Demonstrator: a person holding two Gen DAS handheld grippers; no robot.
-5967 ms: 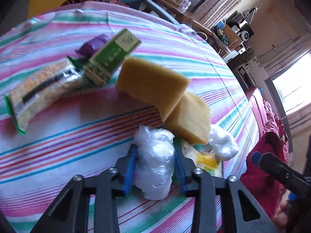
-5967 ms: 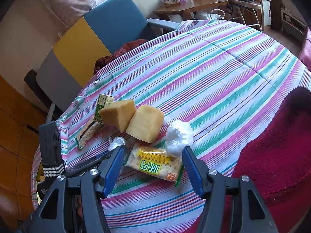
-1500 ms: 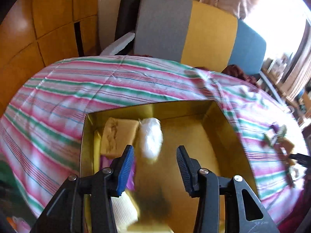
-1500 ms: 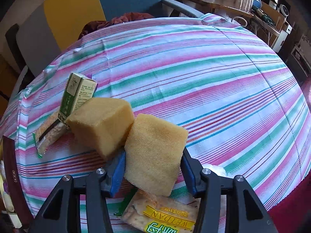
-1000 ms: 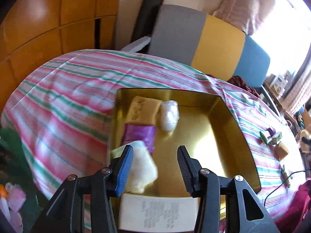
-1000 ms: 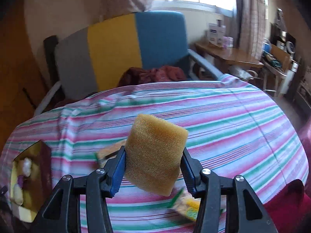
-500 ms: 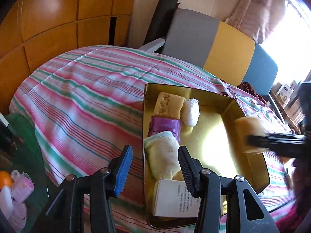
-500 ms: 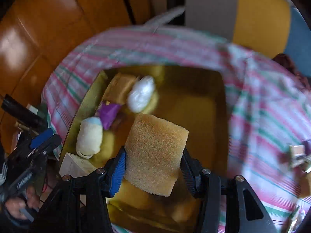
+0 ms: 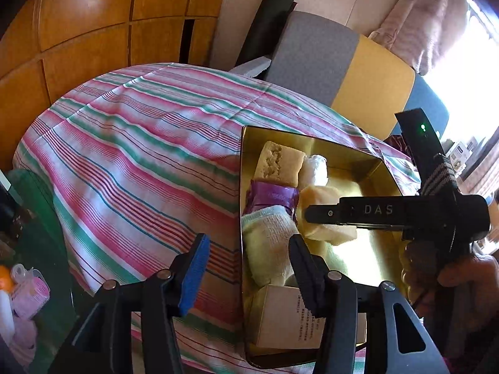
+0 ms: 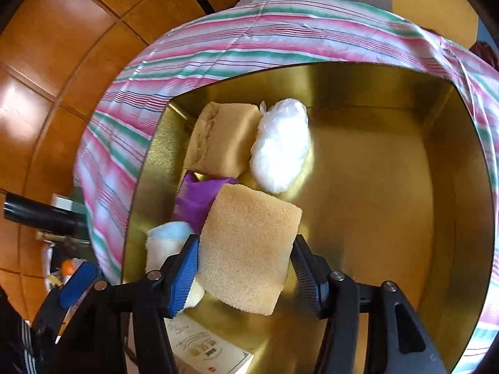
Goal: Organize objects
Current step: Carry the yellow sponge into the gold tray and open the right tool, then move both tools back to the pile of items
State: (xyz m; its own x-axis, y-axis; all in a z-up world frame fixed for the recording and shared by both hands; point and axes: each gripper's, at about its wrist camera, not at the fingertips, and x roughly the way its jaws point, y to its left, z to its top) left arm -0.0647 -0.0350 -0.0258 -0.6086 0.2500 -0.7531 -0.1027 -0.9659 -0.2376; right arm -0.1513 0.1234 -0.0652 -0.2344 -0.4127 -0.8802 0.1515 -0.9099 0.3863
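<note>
A gold tin box (image 10: 368, 78) sits on the striped tablecloth (image 9: 140, 155). My right gripper (image 10: 246, 249) reaches down into it with a yellow sponge (image 10: 249, 243) between its pads; the jaws are opening, and both pads still touch the sponge. In the box lie another sponge (image 10: 221, 137), a white plastic bundle (image 10: 280, 146), a purple packet (image 10: 196, 199), a rolled towel (image 10: 165, 237) and a white carton (image 10: 212, 349). My left gripper (image 9: 249, 243) hovers over the box's left rim (image 9: 241, 187), its jaws opening with nothing between them.
A grey, yellow and blue chair (image 9: 343, 62) stands behind the table. Wooden wall panels (image 9: 78, 15) are at the left. Small bottles (image 9: 28, 290) sit below the table's left edge. A person's hand (image 9: 461, 274) holds the right gripper.
The right gripper carried the sponge from the pile across the table and down into the gold box. The left gripper drifted left to the box's rim and its jaws widened.
</note>
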